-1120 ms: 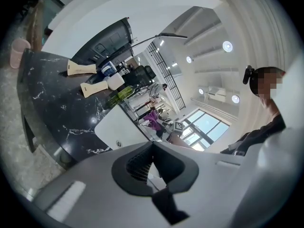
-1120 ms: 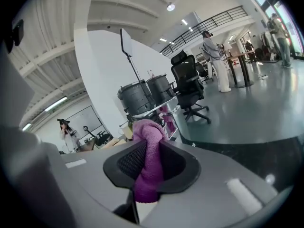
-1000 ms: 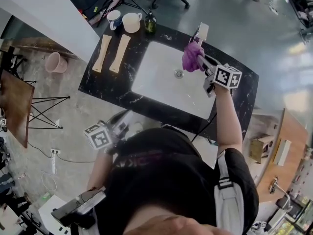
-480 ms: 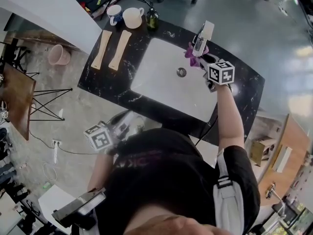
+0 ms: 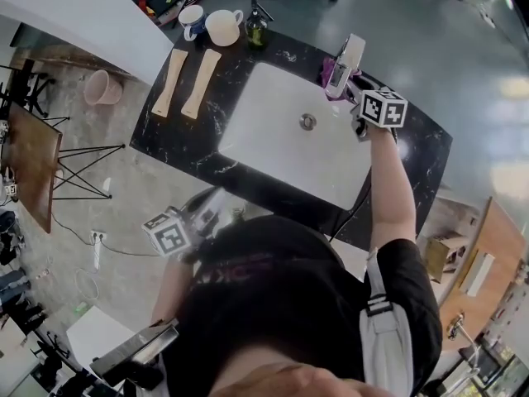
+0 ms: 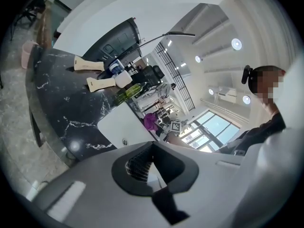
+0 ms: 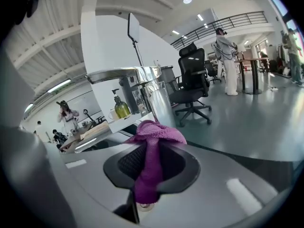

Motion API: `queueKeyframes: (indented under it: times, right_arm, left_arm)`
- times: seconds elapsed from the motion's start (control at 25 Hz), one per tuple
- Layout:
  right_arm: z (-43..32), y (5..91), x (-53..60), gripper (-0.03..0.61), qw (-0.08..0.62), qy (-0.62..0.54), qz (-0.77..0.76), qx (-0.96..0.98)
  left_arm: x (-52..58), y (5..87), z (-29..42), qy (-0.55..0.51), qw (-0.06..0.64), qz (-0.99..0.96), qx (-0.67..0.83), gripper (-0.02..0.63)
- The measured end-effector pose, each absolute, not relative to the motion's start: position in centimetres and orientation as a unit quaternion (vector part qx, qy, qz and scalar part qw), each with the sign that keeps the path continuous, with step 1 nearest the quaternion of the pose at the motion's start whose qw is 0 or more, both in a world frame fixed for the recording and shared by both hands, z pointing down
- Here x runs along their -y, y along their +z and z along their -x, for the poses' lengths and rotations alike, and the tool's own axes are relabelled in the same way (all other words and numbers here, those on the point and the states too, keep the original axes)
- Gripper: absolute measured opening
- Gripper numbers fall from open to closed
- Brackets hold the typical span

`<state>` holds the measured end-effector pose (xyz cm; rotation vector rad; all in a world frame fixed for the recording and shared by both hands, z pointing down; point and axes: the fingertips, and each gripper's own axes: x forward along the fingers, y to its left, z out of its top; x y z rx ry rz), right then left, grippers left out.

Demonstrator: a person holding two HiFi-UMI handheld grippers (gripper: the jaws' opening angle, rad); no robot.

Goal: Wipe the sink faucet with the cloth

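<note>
The chrome faucet [image 5: 347, 59] stands at the far rim of the white sink [image 5: 273, 139]. My right gripper [image 5: 347, 88] is shut on the purple cloth [image 5: 334, 76], which is bunched against the faucet's lower part. In the right gripper view the cloth [image 7: 151, 148] runs between the jaws, and the faucet column [image 7: 159, 106] rises just beyond it. My left gripper [image 5: 208, 215] hangs near the person's body, short of the counter's front edge. Nothing shows between its jaws [image 6: 149, 167]. How wide they stand is unclear.
The black marble counter [image 5: 190, 151] carries two wooden boards [image 5: 186, 83], a blue mug [image 5: 193, 19], a cream cup [image 5: 223, 27] and a green bottle [image 5: 254, 30]. A drain [image 5: 307, 121] sits in the basin. A pink bucket [image 5: 101, 88] stands on the floor at the left.
My right gripper carried the cloth from over the basin toward the faucet's base, sinking as it went. Less of the cloth shows now. The left gripper stayed where it was.
</note>
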<state>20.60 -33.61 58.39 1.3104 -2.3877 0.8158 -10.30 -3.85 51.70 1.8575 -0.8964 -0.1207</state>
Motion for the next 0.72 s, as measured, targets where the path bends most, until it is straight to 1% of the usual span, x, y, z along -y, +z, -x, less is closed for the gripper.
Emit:
queueKeyframes:
  times: [0.24, 0.32, 0.44, 0.52, 0.64, 0.72]
  right_arm:
    - [-21.2, 55.1, 29.6, 0.083, 0.083, 0.298, -0.437, 0.845]
    - [-22.0, 52.7, 28.6, 0.083, 0.041, 0.300, -0.432, 0.850]
    - [-22.7, 46.2, 29.0, 0.081, -0.050, 0.281, -0.406, 0.868]
    - [-23.1, 42.3, 30.7, 0.081, -0.085, 0.260, -0.389, 0.880]
    - [-22.9, 38.8, 34.6, 0.081, -0.095, 0.240, -0.360, 0.896]
    - [-22.7, 38.8, 37.8, 0.081, -0.085, 0.261, -0.338, 0.900]
  left_arm:
    - [4.2, 51.2, 9.9, -0.044, 0.507, -0.786, 0.351, 0.000]
    - [4.3, 51.2, 10.2, -0.045, 0.508, -0.787, 0.346, 0.000]
    - [4.5, 51.0, 10.5, -0.049, 0.510, -0.789, 0.340, 0.000]
    - [4.6, 50.9, 10.6, -0.049, 0.511, -0.788, 0.338, 0.000]
    - [4.6, 51.1, 10.6, -0.049, 0.513, -0.786, 0.341, 0.000]
    - [4.5, 51.2, 10.6, -0.049, 0.514, -0.782, 0.348, 0.000]
